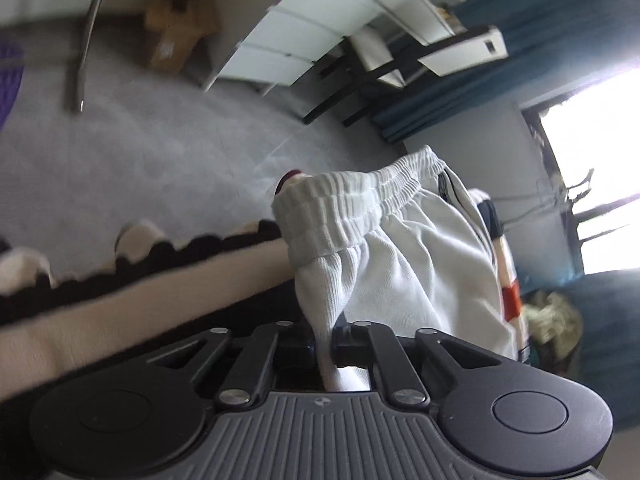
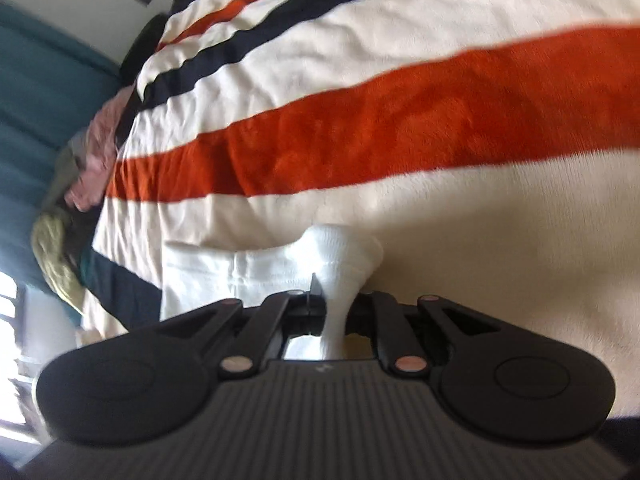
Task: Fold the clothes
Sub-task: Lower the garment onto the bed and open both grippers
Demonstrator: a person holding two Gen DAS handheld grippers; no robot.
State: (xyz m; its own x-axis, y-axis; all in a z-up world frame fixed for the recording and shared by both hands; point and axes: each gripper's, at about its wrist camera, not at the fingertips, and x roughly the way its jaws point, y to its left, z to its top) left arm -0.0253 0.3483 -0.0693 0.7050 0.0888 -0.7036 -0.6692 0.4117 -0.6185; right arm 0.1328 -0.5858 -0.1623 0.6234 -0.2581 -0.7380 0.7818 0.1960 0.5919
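White shorts (image 1: 408, 256) with a ribbed elastic waistband (image 1: 352, 196) hang in the air in the left wrist view. My left gripper (image 1: 322, 346) is shut on a pinch of the white fabric just below the waistband. In the right wrist view my right gripper (image 2: 336, 312) is shut on another bunched part of the white shorts (image 2: 340, 260), held low over the striped blanket (image 2: 360, 140). The rest of the garment (image 2: 224, 276) lies flat on the blanket to the left of the gripper.
A cream blanket with orange and dark blue stripes covers the bed. Crumpled clothes (image 2: 92, 160) pile at its far left edge by a teal curtain (image 2: 36, 92). The left wrist view shows grey floor (image 1: 140, 152), a cardboard box (image 1: 176, 28), white drawers (image 1: 304, 40) and a bright window (image 1: 592, 168).
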